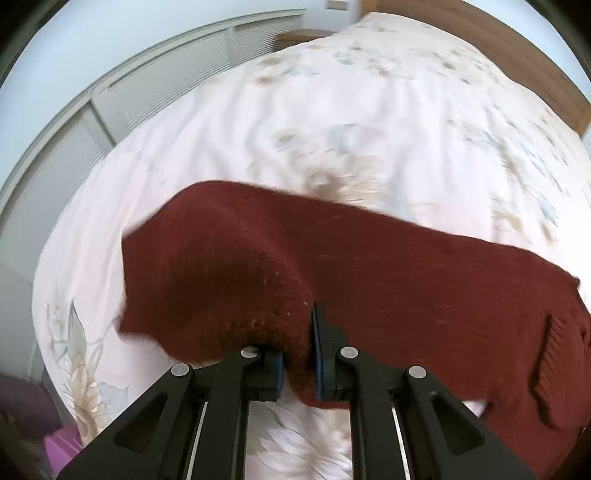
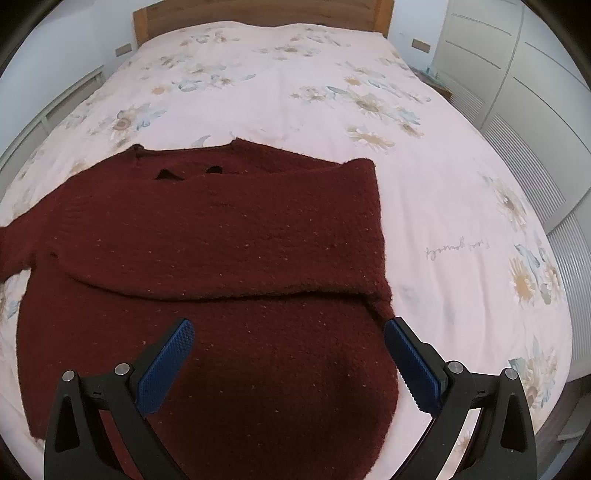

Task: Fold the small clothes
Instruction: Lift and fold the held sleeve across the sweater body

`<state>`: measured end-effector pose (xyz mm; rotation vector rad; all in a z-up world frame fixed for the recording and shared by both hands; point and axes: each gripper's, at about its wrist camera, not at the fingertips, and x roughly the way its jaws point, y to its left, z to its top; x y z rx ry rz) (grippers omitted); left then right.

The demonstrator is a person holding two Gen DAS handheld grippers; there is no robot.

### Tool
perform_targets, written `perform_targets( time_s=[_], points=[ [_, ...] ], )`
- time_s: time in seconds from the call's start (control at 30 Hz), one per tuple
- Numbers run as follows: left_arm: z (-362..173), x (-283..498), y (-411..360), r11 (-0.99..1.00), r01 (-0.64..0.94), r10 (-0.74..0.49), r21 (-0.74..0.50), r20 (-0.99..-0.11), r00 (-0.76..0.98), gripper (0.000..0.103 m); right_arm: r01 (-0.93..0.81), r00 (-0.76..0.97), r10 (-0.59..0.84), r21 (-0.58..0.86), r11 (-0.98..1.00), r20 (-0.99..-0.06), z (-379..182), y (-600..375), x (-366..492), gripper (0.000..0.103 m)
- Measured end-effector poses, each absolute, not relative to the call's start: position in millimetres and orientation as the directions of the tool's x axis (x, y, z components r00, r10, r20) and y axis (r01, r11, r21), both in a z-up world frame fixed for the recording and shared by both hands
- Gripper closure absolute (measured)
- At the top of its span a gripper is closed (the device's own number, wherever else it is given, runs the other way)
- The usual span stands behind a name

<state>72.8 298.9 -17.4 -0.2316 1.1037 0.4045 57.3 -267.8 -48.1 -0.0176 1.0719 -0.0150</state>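
In the left wrist view, the left tongs point(image 1: 297, 363) are pinching a bunched fold of the dark red knitted sweater point(image 1: 332, 266) between their blue pads, jaws drawn narrow on the wool, and the gathered cloth is rising in a hump off the flowered bed cover point(image 1: 258, 140); the blur across the picture suggests the tongs are moving. It looks like the left sleeve or left side is being carried over the body, so the pinch should be staying firm and the lift low, letting the knit drape rather than stretch, and the edge should be laid down parallel to the side already folded. In the right wrist view, the right tongs point(image 2: 290, 354) are hanging wide apart and holding nothing, poised over the lower body of the sweater point(image 2: 221, 240), which is lying flat on the bed cover point(image 2: 443, 203) with its neckline toward the wooden headboard point(image 2: 258, 11). The right sleeve appears to be folded across the chest already, its lower edge running straight across the body. These free tongs could be pressing down on the hem or the right side to keep the body from sliding while the left fold is landing, since loose wool drags easily on smooth bedding.
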Motion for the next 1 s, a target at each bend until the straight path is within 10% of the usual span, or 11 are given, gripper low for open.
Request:
perform_targets(
  time_s=[1.0],
  points=[
    [-3.2, 167.3, -67.3, 0.974, 0.224, -0.125, -0.014, -0.862, 0.491, 0.094, 0.054, 0.553, 0.025, 0.066, 0.996, -0.833, -13.8, -320.9, 70.1, 0.001]
  ],
)
